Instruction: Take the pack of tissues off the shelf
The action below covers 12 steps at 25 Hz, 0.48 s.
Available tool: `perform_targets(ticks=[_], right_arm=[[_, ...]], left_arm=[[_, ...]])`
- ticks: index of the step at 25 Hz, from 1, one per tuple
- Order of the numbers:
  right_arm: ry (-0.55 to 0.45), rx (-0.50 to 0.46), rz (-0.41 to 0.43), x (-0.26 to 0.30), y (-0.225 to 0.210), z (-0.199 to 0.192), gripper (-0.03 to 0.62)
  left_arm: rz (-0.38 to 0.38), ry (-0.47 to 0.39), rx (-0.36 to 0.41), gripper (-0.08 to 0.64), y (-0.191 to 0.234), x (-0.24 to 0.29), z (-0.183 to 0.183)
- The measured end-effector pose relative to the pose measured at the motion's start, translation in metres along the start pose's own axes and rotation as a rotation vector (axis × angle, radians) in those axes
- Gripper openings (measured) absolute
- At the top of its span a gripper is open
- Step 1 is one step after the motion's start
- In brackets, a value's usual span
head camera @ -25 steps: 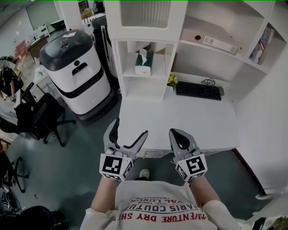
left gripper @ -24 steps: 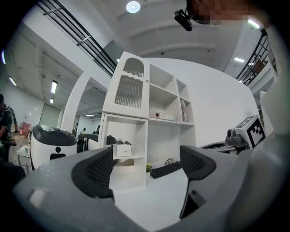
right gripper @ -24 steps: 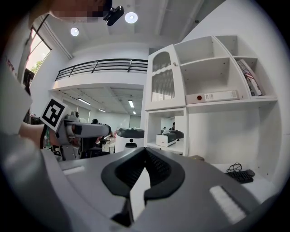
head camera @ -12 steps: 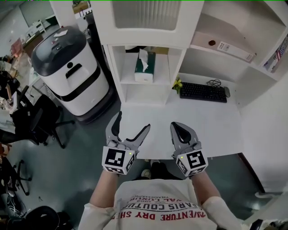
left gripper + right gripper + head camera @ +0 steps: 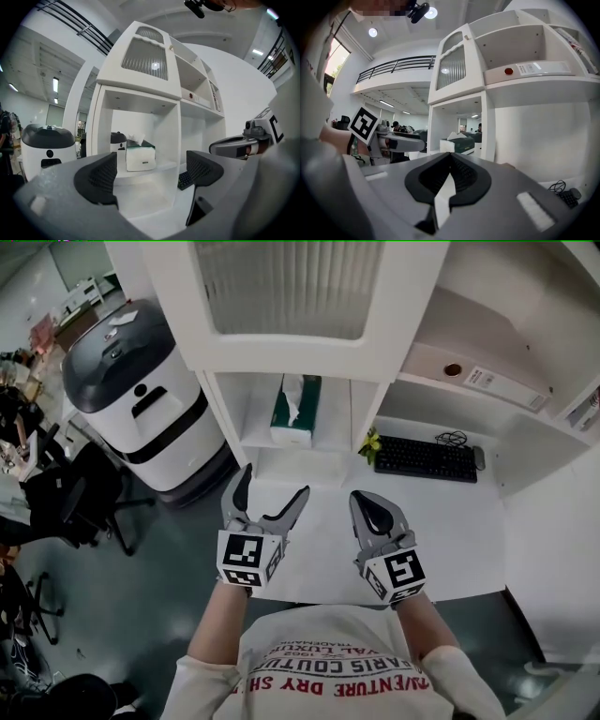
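head view: tissue pack sits in shelf cubby

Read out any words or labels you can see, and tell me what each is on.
"ARIS COUTU": shirt, upside down, ends cut off.
"VENTURE DRY SH": same shirt, also cut off.
Binder label: too small to read.
Tissue pack label: too blurred to read.

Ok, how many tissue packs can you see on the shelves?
1. The tissue pack stands on the narrow bay's shelf, under the ribbed door; others could hide behind that door.
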State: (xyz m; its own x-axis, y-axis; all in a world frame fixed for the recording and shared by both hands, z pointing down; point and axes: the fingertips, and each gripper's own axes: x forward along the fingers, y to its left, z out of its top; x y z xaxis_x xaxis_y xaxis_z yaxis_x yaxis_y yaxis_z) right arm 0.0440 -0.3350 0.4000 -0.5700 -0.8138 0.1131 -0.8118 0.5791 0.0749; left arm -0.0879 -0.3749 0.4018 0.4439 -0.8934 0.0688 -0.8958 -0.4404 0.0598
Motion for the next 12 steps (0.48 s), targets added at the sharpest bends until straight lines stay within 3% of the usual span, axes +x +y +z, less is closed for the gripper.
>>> perform_targets(ticks=[12], right_arm=[[0.035, 0.037, 0.048, 0.054, -0.059, -0.008, 0.002]], left_arm=[[0.100, 0.051, -0.012, 0.535, 0.027, 0.100, -0.012]])
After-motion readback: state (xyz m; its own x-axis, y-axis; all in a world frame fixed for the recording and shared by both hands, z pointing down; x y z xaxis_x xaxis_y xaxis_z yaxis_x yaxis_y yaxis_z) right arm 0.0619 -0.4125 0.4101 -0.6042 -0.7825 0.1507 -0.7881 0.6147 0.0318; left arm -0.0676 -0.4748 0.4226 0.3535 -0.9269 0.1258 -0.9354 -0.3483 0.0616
